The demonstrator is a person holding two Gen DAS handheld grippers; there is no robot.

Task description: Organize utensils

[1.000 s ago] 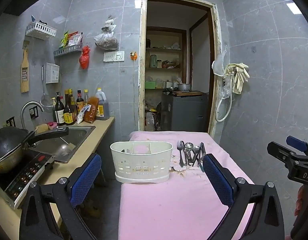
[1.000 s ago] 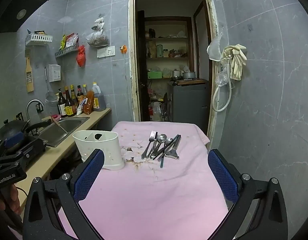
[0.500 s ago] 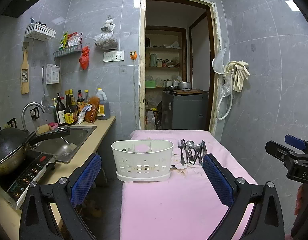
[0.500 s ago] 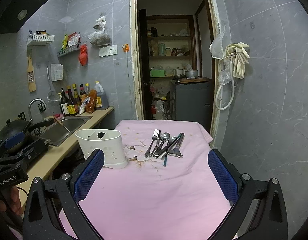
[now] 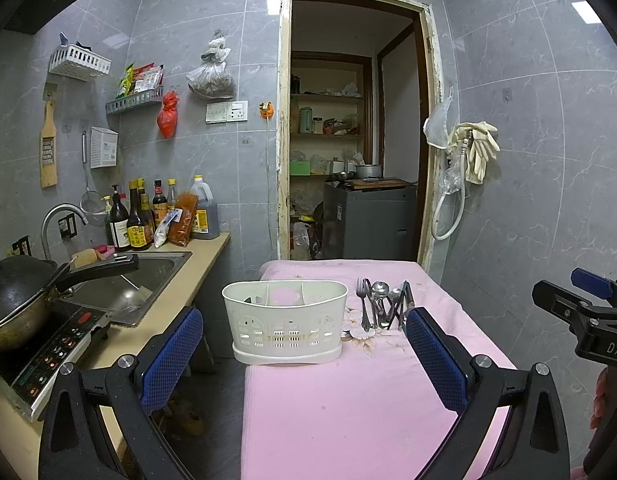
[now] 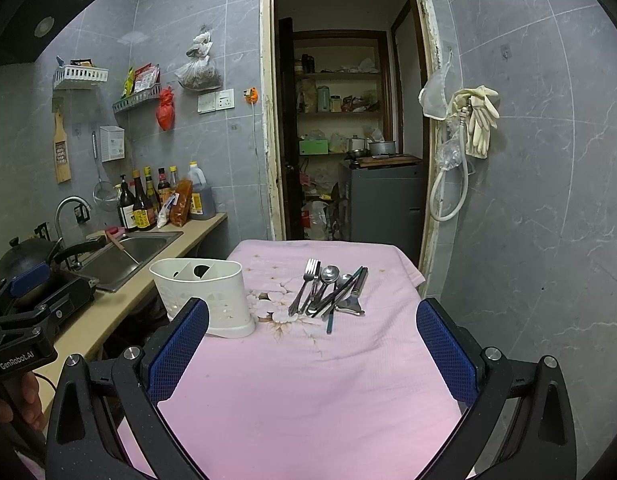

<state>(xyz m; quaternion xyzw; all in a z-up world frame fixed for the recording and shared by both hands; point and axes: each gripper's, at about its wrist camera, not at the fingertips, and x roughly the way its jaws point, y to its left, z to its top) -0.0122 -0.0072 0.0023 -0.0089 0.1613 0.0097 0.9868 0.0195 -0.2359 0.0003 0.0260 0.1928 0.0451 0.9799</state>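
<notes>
Legible writing was limited to the gripper bodies: "GenRobot.AI" on the left gripper (image 6: 28, 308) as seen from the right wrist view, and the fragment "DAS" on the right gripper (image 5: 588, 316) as seen from the left wrist view. Bottle labels on the counter (image 5: 196, 264) were too small to read.

The utensils (image 6: 328, 292), a fork, spoons and dark-handled pieces, lay in a loose overlapping pile on the pink tablecloth (image 6: 308, 392). Their long axes ran roughly from near to far, with the fork tines and spoon bowls at the far end, toward the doorway (image 6: 344, 120). The white caddy (image 6: 204, 296) stood upright just to the left of the pile, apart from it, at the table's left edge beside the sink (image 6: 128, 252).

Both grippers were spread wide with nothing between the blue pads (image 6: 178, 350), and hovered at the near end of the table. A wok (image 5: 16, 300) sat on the induction cooker (image 5: 56, 352) at far left.
</notes>
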